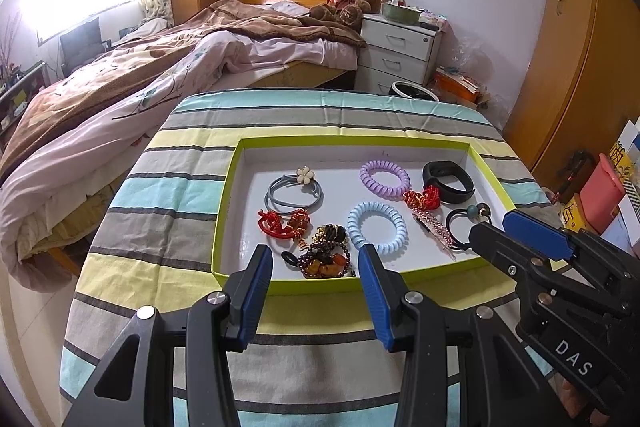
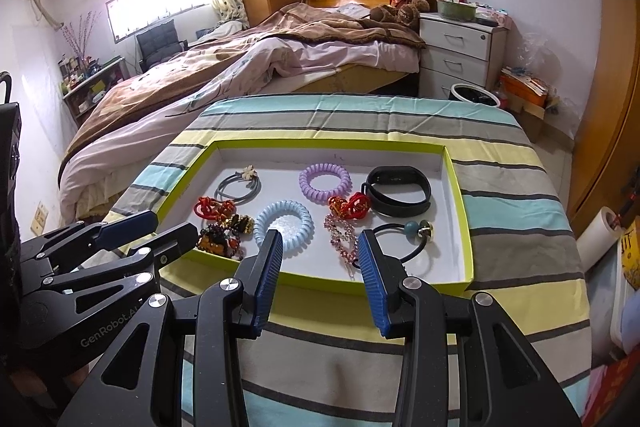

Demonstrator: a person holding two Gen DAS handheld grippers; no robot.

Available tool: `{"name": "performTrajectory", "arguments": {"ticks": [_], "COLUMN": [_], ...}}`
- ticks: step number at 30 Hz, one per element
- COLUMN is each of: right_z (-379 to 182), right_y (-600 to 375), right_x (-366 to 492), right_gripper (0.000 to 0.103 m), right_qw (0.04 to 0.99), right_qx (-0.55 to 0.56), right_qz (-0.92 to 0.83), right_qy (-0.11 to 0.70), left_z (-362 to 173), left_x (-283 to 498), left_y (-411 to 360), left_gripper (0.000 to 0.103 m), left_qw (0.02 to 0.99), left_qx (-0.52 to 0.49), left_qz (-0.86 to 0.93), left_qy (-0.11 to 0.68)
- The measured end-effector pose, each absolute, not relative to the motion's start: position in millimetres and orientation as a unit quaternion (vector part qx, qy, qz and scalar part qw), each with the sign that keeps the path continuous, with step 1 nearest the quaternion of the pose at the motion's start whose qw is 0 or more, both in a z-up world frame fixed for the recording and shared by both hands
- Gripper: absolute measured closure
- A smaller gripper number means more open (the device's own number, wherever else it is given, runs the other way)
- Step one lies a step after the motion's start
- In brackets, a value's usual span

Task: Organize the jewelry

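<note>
A shallow white tray with a lime-green rim lies on the striped table. In it lie a grey hair tie with a flower, a purple coil tie, a blue coil tie, a black wristband, red knot charms, a bead pile, a pink hair clip and a black tie with beads. My left gripper and right gripper are open and empty at the tray's near edge.
The striped cloth covers the table. A bed lies behind on the left. A white drawer unit, a bin and wooden wardrobe stand behind on the right. Boxes stand right of the table.
</note>
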State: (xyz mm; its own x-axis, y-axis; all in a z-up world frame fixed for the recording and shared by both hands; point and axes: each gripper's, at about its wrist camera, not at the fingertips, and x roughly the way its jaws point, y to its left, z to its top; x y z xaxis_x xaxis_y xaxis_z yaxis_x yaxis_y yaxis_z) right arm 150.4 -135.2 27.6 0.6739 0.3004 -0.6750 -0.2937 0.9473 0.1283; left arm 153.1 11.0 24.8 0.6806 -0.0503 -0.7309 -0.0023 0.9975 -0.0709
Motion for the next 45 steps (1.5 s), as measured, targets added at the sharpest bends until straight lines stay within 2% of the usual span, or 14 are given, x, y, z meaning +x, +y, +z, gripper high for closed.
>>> {"name": "performTrajectory", "arguments": {"ticks": [45], "right_z": [27.8], "right_y": [-140.2], "right_x": [147.4], "right_gripper": [0.063], "right_qw": [0.915], "right_qx": [0.010], "right_qz": [0.162], "right_qy": [0.369], "left_z": [21.3], "left_x": [149.0], "left_y": [13.0], "left_gripper": [0.059], "left_qw": [0.915], "left_qx": [-0.050], "left_qz": [-0.011], "left_qy": [0.400]}}
